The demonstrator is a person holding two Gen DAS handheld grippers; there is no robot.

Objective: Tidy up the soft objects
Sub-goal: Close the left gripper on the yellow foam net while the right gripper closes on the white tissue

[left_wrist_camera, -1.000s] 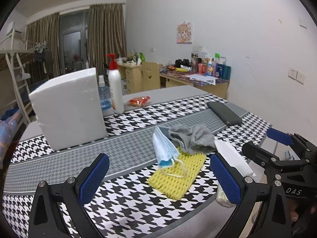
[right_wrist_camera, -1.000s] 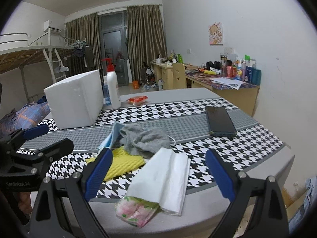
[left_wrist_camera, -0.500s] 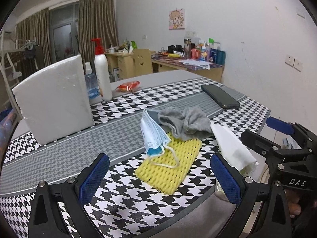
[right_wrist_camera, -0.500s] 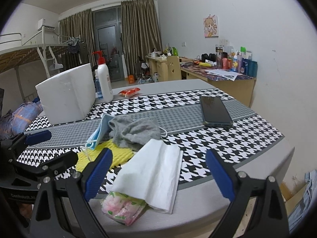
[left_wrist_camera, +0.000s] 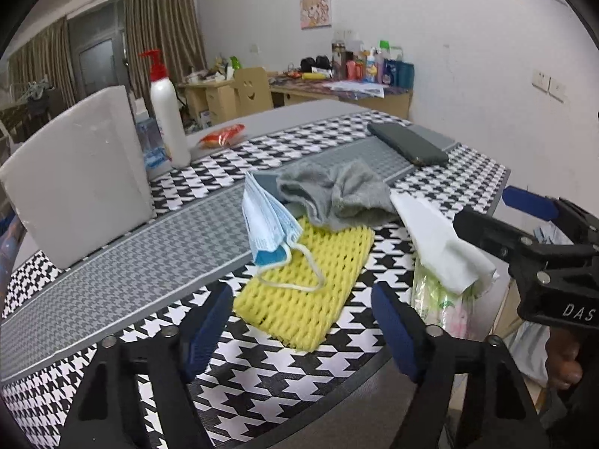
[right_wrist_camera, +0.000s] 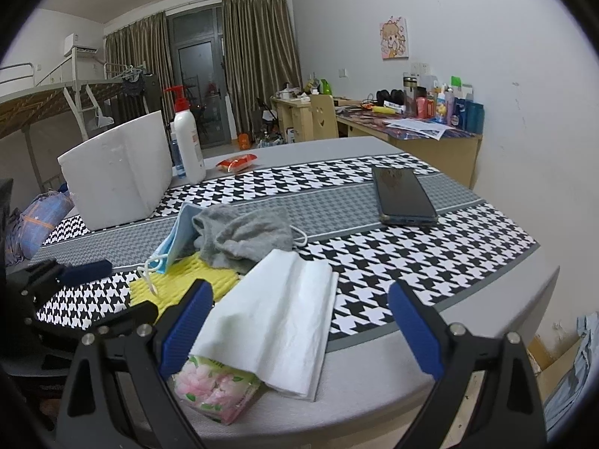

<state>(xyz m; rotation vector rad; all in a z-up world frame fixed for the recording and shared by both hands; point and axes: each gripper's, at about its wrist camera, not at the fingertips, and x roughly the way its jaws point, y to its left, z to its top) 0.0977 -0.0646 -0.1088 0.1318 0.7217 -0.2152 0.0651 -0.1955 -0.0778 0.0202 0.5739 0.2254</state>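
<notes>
A yellow foam net [left_wrist_camera: 310,280] lies on the houndstooth table mat. A blue face mask [left_wrist_camera: 265,220] and a crumpled grey cloth [left_wrist_camera: 337,194] rest on its far end. To their right, a white tissue [left_wrist_camera: 438,239] lies over a flowered tissue pack [left_wrist_camera: 441,299]. My left gripper [left_wrist_camera: 299,325] hovers low over the net's near edge. Its jaws are closing, the net's near end lies between them, and the pads do not touch it. My right gripper [right_wrist_camera: 299,299] stands open over the white tissue [right_wrist_camera: 277,310] and the pack [right_wrist_camera: 213,389], gripping nothing.
A white foam box [left_wrist_camera: 78,172] stands at the left, with a pump bottle [left_wrist_camera: 168,116] and an orange packet [left_wrist_camera: 222,134] behind it. A dark phone [left_wrist_camera: 408,144] lies at the far right. The table's rounded edge [right_wrist_camera: 430,370] is close below both grippers.
My left gripper has sunk and moved in toward the yellow net, and its jaws have narrowed. The right gripper has hardly moved. The soft things lie as before.
</notes>
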